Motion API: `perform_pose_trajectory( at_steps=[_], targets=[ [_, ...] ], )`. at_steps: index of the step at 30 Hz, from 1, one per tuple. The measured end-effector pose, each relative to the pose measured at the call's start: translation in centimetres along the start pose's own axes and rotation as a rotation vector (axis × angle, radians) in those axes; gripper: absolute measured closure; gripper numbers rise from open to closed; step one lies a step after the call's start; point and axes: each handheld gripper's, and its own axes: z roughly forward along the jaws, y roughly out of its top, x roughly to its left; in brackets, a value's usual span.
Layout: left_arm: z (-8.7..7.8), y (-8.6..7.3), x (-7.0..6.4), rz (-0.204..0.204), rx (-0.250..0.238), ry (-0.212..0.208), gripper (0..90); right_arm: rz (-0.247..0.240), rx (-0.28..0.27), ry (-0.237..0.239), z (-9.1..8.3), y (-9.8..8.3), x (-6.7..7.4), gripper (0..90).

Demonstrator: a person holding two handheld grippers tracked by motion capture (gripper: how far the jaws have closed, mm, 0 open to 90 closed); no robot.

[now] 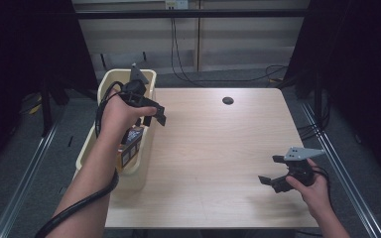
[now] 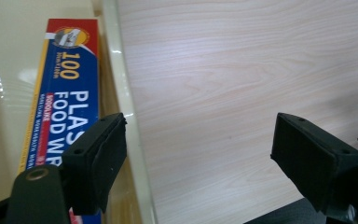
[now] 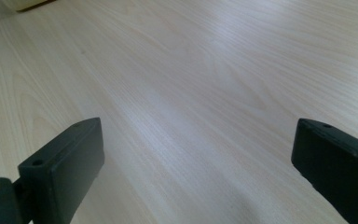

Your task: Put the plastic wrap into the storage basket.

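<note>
**Left gripper poised at the bin's edge**

The wooden table (image 1: 213,158) carries a cream plastic bin (image 1: 110,82) at its left edge. Inside the bin, against its table-side wall, lies a blue plastic food wrap box (image 2: 70,98). The left gripper (image 1: 151,110) hovers over that wall, jaws wide and empty. The right gripper (image 1: 273,171), far across the table from the bin, is likewise spread and empty. Likely next: straddle the box's narrow sides squarely, clear of the wall.
</note>
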Motion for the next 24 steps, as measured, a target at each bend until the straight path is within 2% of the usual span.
perform_pose_trajectory(
  at_steps=[9,15,18,24],
  targets=[
    [0.9,0.1,-1.7,0.031,-0.01,-0.019,17.5,-0.003,-0.005,-0.001,0.0,0.0,0.1,2.3],
    [1.6,0.1,-2.8,0.062,-0.014,-0.044,17.0,-0.003,-0.006,0.0,0.0,0.1,0.1,2.3],
    [2.5,0.0,-3.8,0.09,-0.012,-0.068,17.0,-0.002,-0.007,0.004,0.0,0.1,0.1,2.4],
    [3.5,0.0,-4.6,0.106,-0.015,-0.091,16.9,-0.004,-0.002,0.005,0.1,0.1,0.2,2.3]
  ],
)
